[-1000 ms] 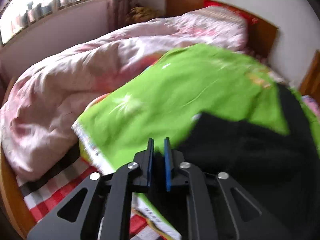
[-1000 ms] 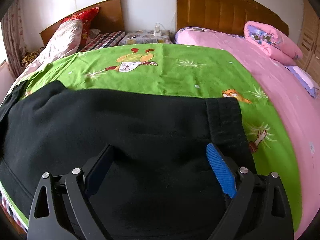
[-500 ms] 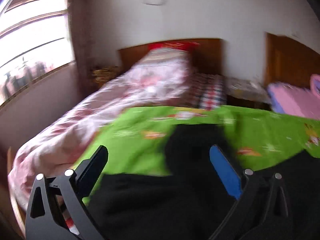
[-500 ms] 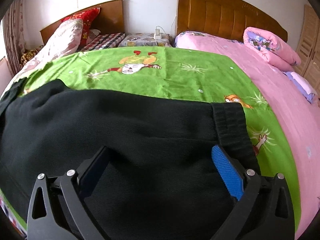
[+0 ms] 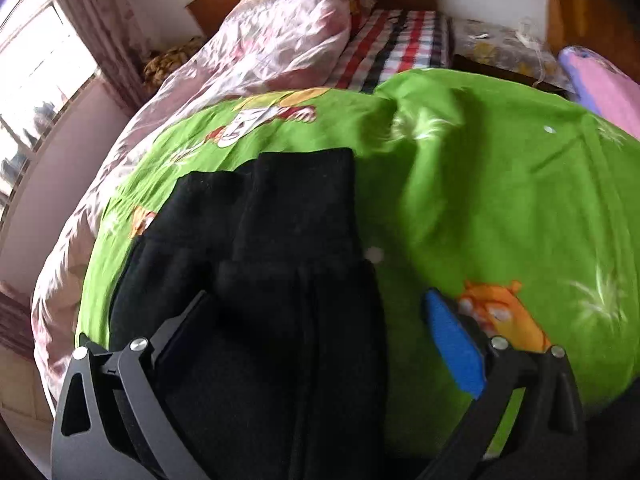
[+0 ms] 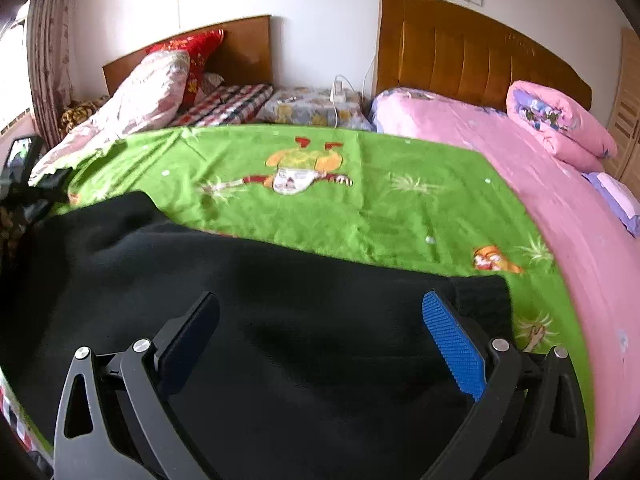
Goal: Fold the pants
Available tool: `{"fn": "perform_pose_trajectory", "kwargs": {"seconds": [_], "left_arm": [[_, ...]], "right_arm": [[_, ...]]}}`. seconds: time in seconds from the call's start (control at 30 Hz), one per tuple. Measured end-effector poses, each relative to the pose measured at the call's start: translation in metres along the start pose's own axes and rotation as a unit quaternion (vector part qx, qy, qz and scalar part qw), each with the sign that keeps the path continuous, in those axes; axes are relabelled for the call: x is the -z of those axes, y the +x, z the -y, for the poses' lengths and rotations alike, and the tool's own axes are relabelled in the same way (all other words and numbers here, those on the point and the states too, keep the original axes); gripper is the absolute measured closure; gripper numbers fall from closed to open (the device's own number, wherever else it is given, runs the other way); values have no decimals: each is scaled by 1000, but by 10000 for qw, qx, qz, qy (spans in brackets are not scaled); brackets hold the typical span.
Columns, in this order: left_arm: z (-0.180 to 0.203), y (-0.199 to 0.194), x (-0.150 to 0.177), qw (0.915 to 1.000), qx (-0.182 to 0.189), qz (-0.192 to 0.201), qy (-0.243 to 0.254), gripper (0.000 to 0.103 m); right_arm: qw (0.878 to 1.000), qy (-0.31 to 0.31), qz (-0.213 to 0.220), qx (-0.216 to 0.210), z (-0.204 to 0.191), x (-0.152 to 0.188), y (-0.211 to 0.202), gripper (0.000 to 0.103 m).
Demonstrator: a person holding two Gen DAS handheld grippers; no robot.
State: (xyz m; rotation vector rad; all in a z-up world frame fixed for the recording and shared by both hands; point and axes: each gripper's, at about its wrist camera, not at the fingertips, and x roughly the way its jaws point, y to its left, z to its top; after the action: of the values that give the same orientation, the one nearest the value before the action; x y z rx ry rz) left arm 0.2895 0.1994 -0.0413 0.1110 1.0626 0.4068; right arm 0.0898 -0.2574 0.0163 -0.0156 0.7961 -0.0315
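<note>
Black pants [image 5: 272,280] lie on a green cartoon sheet [image 5: 500,208]. In the left wrist view the leg ends with ribbed cuffs [image 5: 304,192] point away from me, one leg stacked on the other. My left gripper [image 5: 320,320] is open and empty just above the legs. In the right wrist view the pants [image 6: 280,320] spread wide across the sheet [image 6: 400,208], with the ribbed waistband [image 6: 484,300] at the right. My right gripper [image 6: 320,324] is open and empty above the pants. The left gripper also shows in the right wrist view [image 6: 24,184] at the far left.
A pink floral quilt [image 5: 224,64] lies along the left of the bed. A pink-sheeted bed [image 6: 560,208] with a pink pillow [image 6: 560,124] adjoins on the right. Wooden headboards [image 6: 472,48] and a nightstand [image 6: 316,108] stand at the back wall.
My left gripper was shut at the sheet's left edge, then opened and swung over the pant legs. The right gripper stayed open and drew back slightly over the pants.
</note>
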Motion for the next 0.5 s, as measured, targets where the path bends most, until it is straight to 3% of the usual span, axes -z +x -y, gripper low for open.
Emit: {"fn": "perform_pose_trajectory", "kwargs": {"seconds": [0.03,0.07,0.1,0.17,0.23,0.33,0.47,0.5], "left_arm": [[-2,-1,1,10000,48,-19,-29,12],[-3,0,-3,10000,31,31,12,46],[-7,-1,-1,9999,-151,33,10,55],[-20,-11,0,9996,180,176,-85,88],[-49,-31,2,9958,631,491,-438,92],[-109,-81,18,9808,1085,1155,-1138,93],[-207,-121,63,9466,1817,1570,-2153,93],[-240,-119,80,9328,2086,1550,-2497,93]], "right_arm": [[10000,17,-85,14,1,2,6,5],[9999,53,-138,2,2,4,9,5],[9998,108,-171,-25,4,5,11,5],[9996,214,-151,-114,8,5,11,5],[9993,296,-148,-155,12,5,12,5],[9989,382,-148,-233,17,7,11,5],[9981,518,-137,-289,23,7,11,5],[9981,532,-143,-285,23,8,12,5]]}}
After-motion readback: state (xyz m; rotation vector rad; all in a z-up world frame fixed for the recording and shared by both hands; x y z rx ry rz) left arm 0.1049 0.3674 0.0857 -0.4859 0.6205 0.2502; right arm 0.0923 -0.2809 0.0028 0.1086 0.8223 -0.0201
